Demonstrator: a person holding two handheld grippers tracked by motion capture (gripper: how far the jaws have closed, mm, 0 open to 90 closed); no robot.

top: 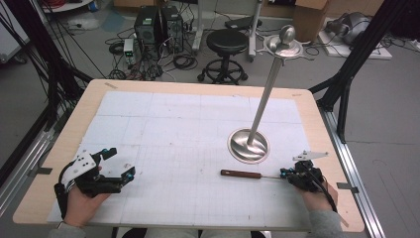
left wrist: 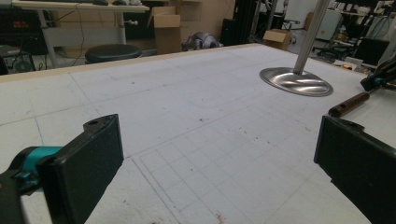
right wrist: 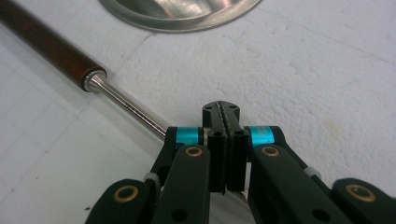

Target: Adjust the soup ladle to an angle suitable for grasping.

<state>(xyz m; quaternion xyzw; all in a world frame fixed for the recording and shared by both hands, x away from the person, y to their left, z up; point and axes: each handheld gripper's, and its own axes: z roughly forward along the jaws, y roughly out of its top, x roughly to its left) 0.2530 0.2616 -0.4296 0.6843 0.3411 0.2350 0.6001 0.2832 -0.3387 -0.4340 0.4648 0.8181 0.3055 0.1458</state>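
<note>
A thin tool with a brown wooden handle point(top: 241, 174) point(left wrist: 349, 104) point(right wrist: 46, 42) and a slim metal shaft point(right wrist: 126, 105) lies flat on the white grid mat point(top: 188, 129), front right. My right gripper point(top: 283, 173) point(right wrist: 227, 114) is down at the mat with its jaws pressed together on the shaft's far end. My left gripper point(top: 120, 162) point(left wrist: 217, 154) rests at the front left, open wide, with bare mat between its pads point(left wrist: 88, 158). It points across the table toward the tool.
A steel stand with a round base point(top: 248, 145) point(left wrist: 296, 81) point(right wrist: 182, 11) and a tall tilted pole point(top: 267, 84) rises just behind the tool. Beyond the table's wooden edge point(top: 198, 85) are a black stool point(top: 227, 42), computer towers point(top: 158, 25) and cables.
</note>
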